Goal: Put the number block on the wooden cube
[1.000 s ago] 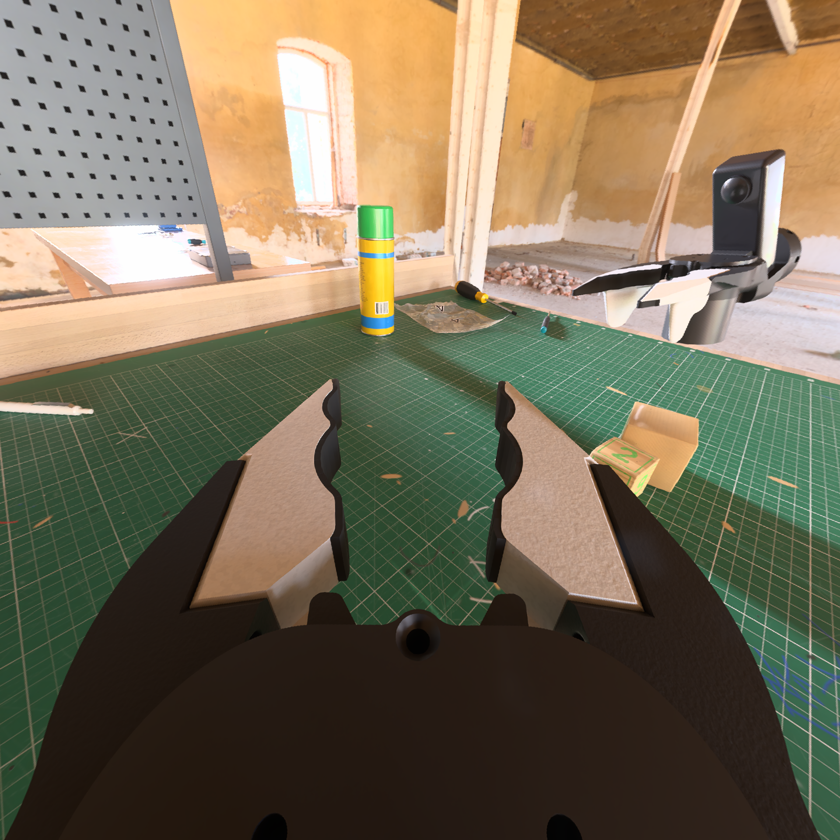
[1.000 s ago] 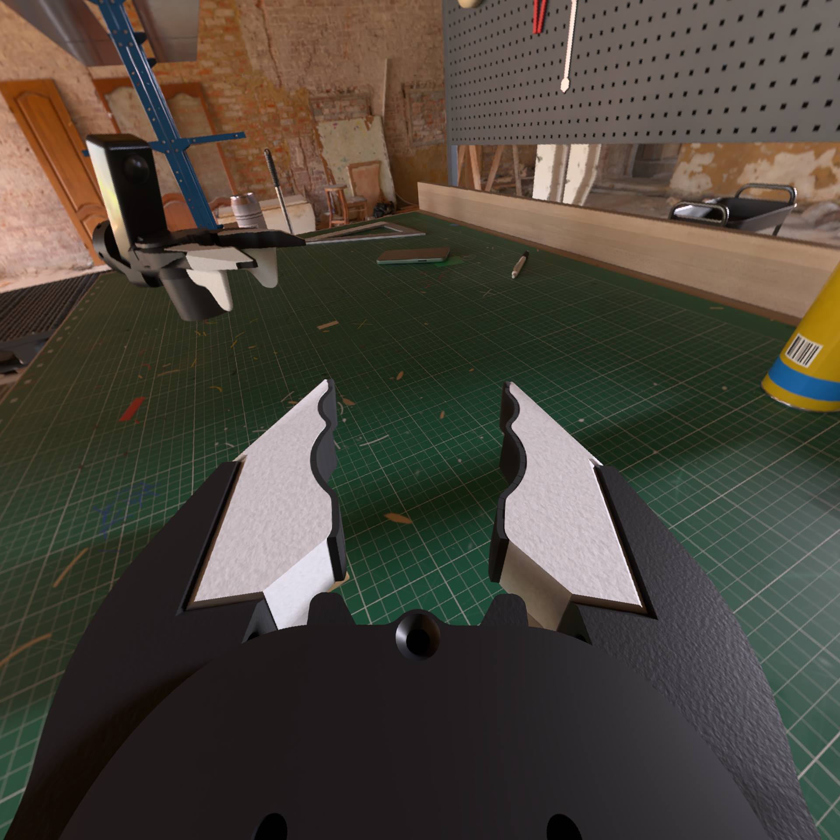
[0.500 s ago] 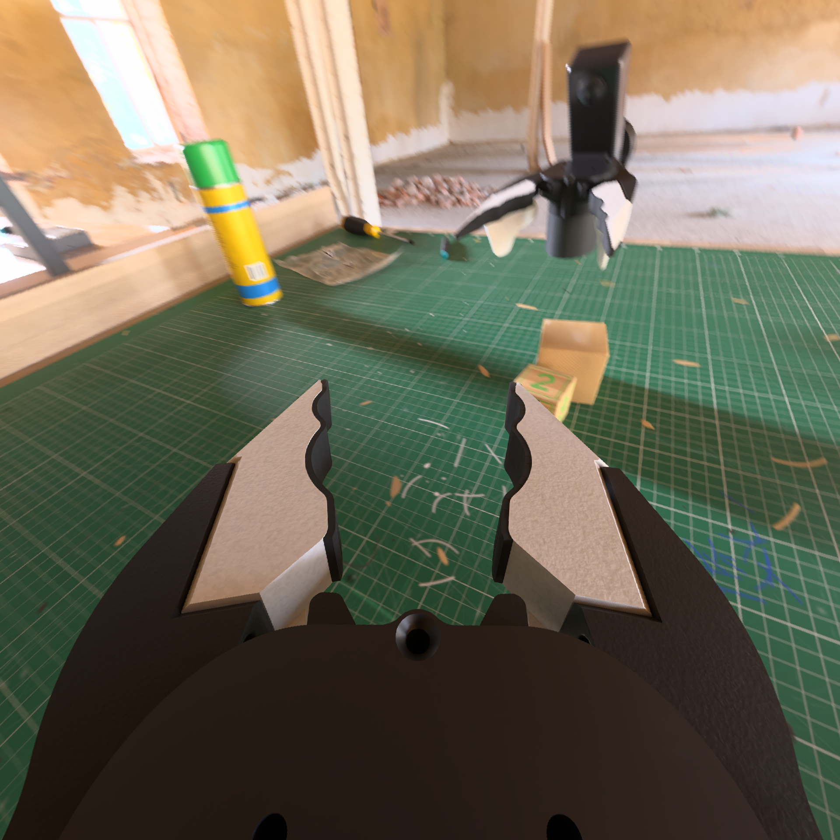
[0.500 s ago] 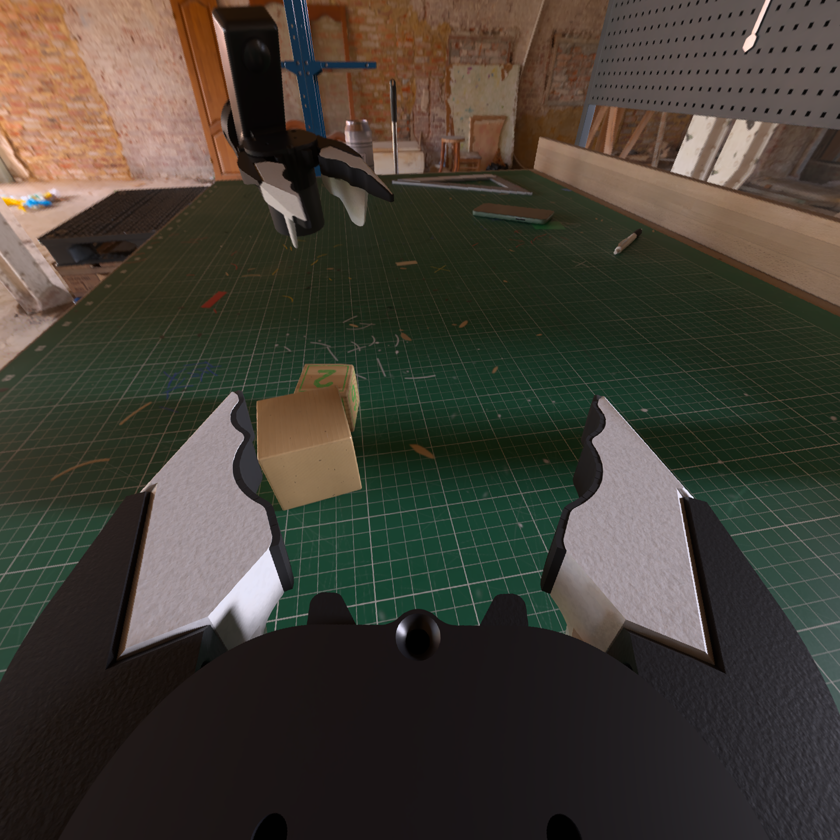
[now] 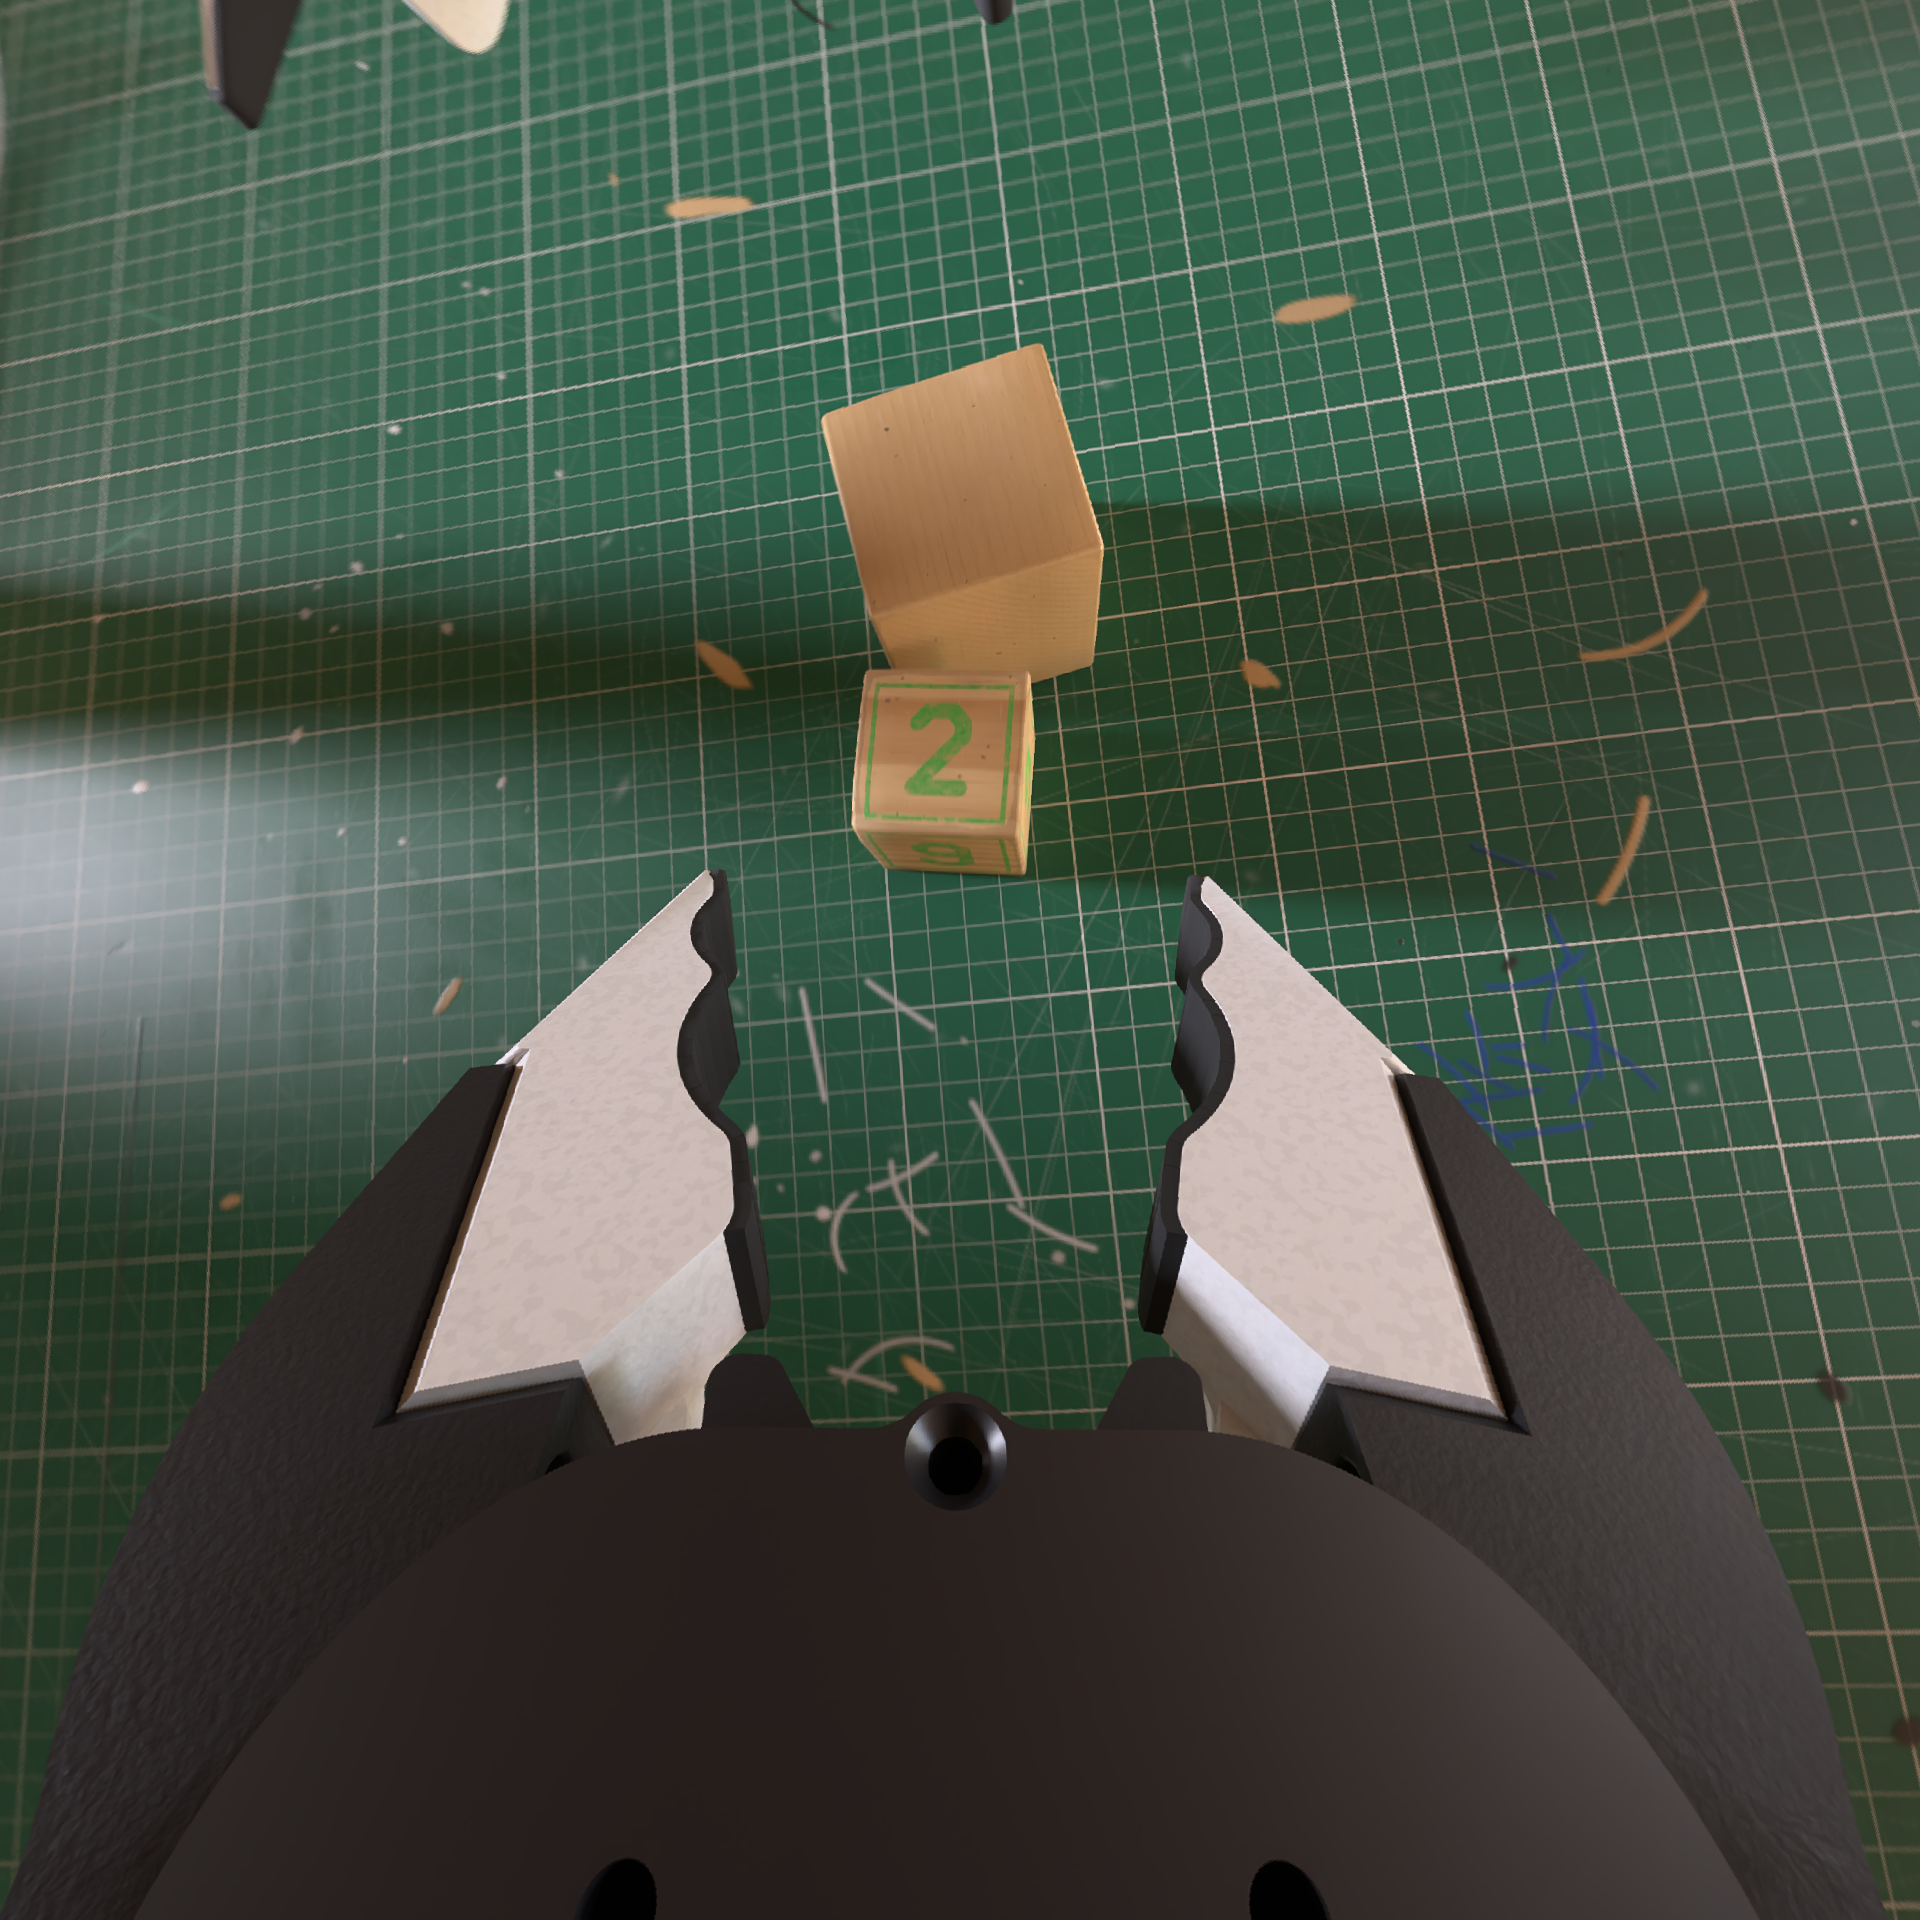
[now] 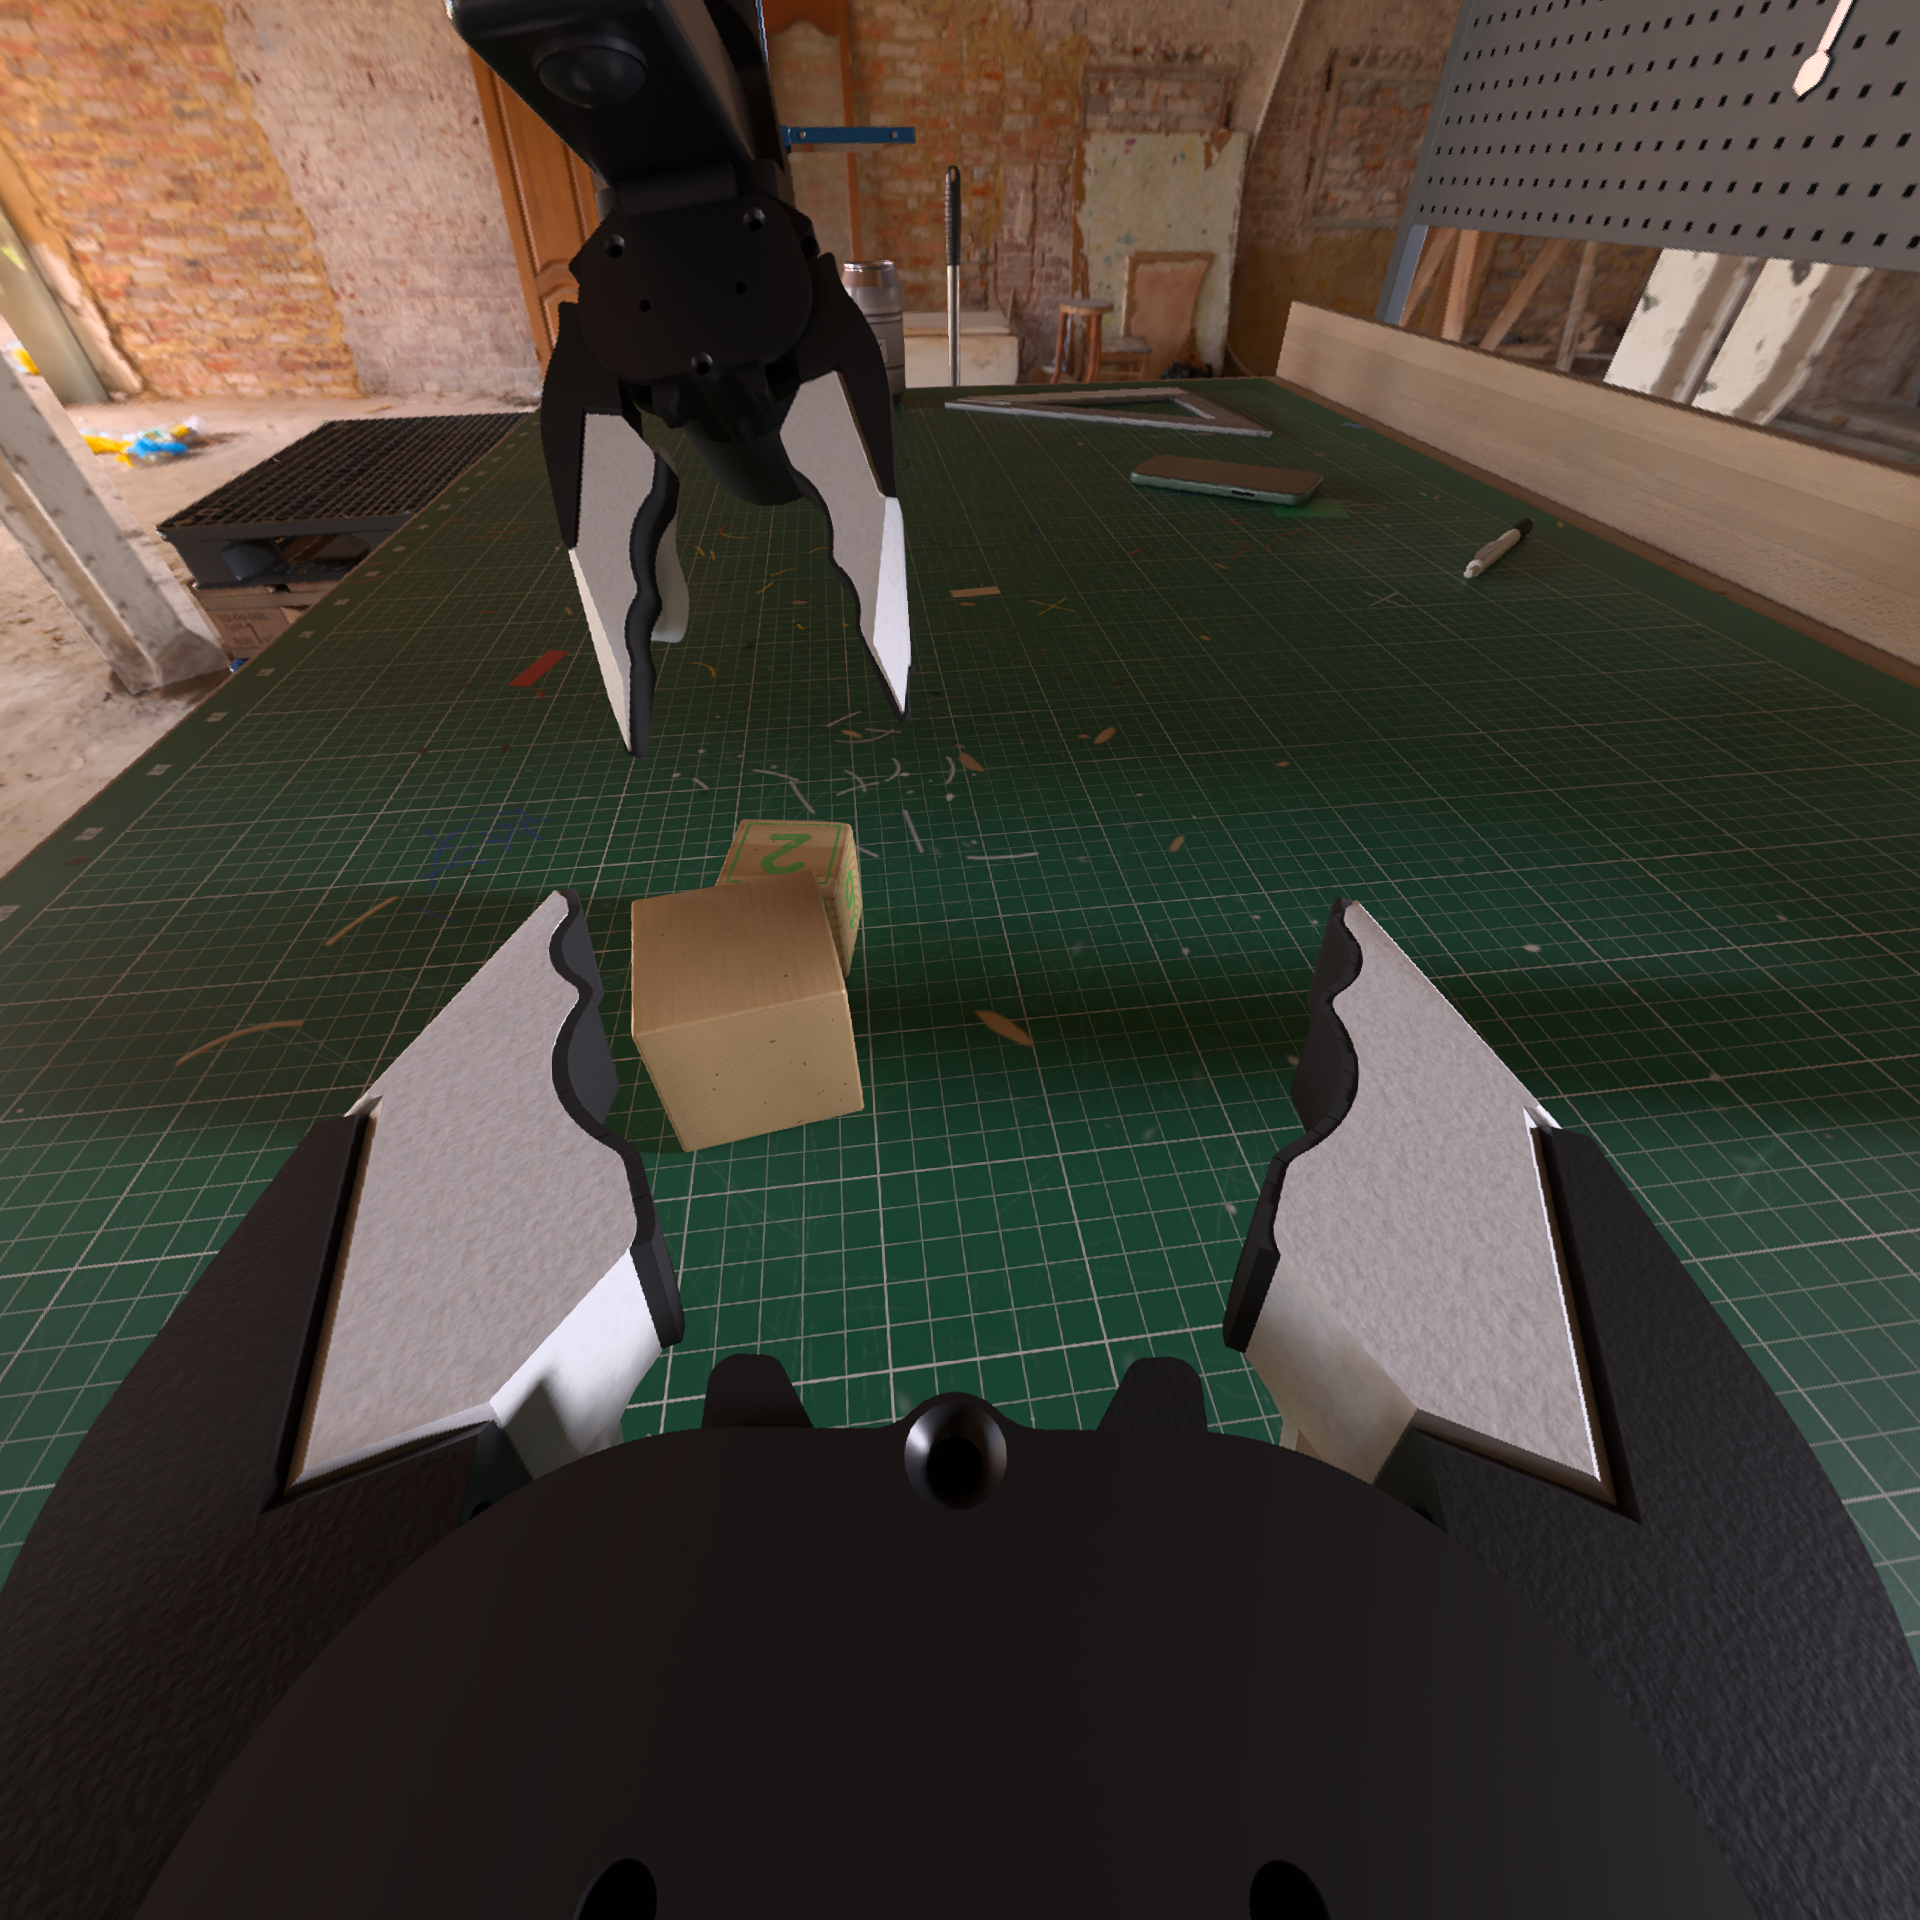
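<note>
A small number block [image 5: 942,769] with green print lies on the green cutting mat, touching or nearly touching a larger plain wooden cube [image 5: 966,520] just beyond it. My left gripper [image 5: 956,894] is open and empty, pointing steeply down, its tips just short of the number block. In the right wrist view the wooden cube [image 6: 743,1023] is nearest, the number block [image 6: 795,862] behind it, and the left gripper [image 6: 769,727] hangs above and beyond both. My right gripper [image 6: 956,914] is wide open and empty, low over the mat, the cube near its left finger [image 6: 488,1174].
The green cutting mat [image 6: 1351,831] carries wood shavings and scratch marks. A phone [image 6: 1226,480], a metal set square [image 6: 1112,407] and a pen [image 6: 1496,548] lie far off toward a wooden rail [image 6: 1610,468]. The mat's left edge [image 6: 208,717] drops to the floor.
My left gripper has tilted steeply down and come in over the number block. My right gripper has moved slightly closer to the cube, still wide open. Blocks have not moved.
</note>
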